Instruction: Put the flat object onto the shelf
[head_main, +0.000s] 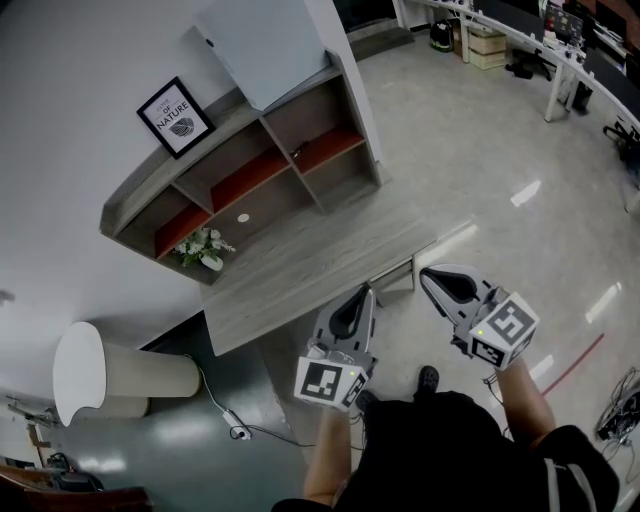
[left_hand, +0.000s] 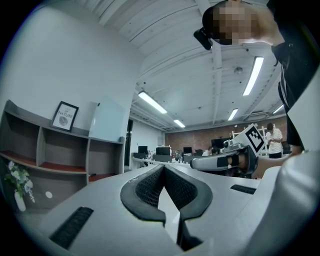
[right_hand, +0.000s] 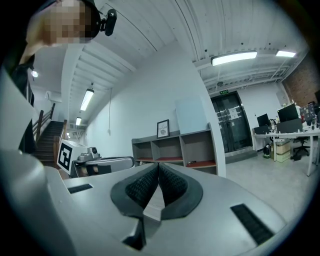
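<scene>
Head view: framed print (head_main: 176, 117) reads "OF NATURE"; the small line above it is illegible. Flat panel (head_main: 265, 45) stands on top of the shelf (head_main: 228, 128), leaning on the wall, upper edge cut off. White flowers in a vase (head_main: 203, 248) sit in a lower end compartment.
Left gripper view: left gripper (left_hand: 163, 167), jaws pressed together, empty.
Right gripper view: right gripper (right_hand: 158, 165), jaws also together, empty.

My left gripper (head_main: 366, 292) and right gripper (head_main: 430, 273) are pale grey shells with black ribbed pads (left_hand: 147, 187). Each carries 1 white cube (head_main: 330, 382) with black square markers. The person wears a black short-sleeved shirt (head_main: 450, 450) and a small black head camera (left_hand: 202, 37).
</scene>
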